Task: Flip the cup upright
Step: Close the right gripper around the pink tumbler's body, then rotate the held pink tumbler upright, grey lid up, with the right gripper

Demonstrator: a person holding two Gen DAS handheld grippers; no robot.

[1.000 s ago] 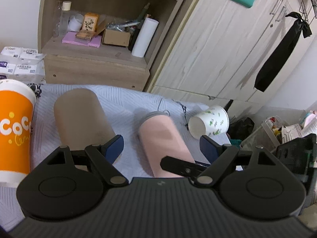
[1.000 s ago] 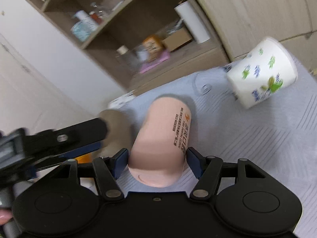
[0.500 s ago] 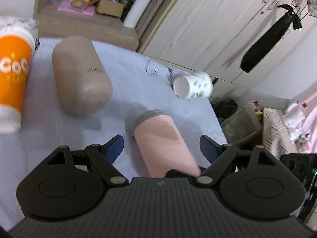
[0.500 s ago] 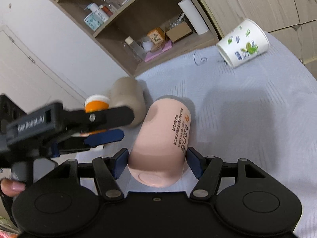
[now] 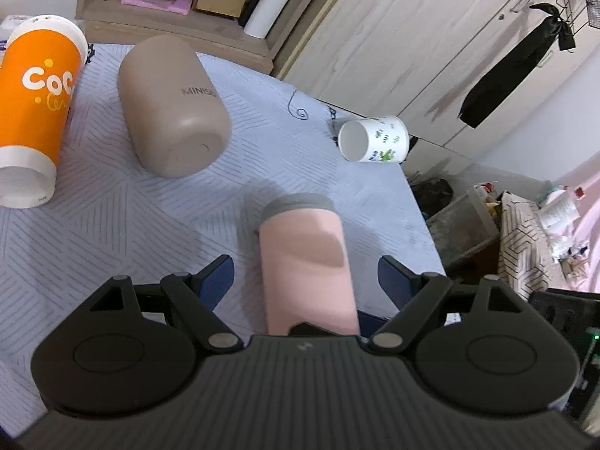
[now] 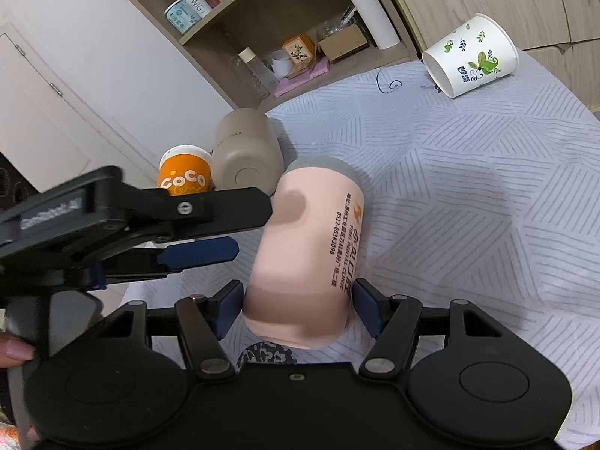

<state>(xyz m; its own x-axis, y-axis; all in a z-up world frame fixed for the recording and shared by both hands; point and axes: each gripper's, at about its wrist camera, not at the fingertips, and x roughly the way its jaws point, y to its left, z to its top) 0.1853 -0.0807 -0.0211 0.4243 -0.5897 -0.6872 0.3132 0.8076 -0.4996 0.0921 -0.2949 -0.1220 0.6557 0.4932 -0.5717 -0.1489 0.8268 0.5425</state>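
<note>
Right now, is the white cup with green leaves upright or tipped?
Tipped. The white leaf-print cup lies on its side on the grey cloth, its open mouth facing sideways in the left wrist view.

A cluttered wooden shelf unit (image 5: pixel 180 26) stands beside pale wood wardrobe doors (image 5: pixel 412 48).

Both wrist cameras look steeply down from close above the counter (image 5: pixel 112 232), facing the wooden shelf (image 5: pixel 180 26). They share the pink cup (image 5: pixel 307 262), seemingly from opposite sides; the right view catches the left hand-held gripper (image 6: pixel 210 232).
</note>
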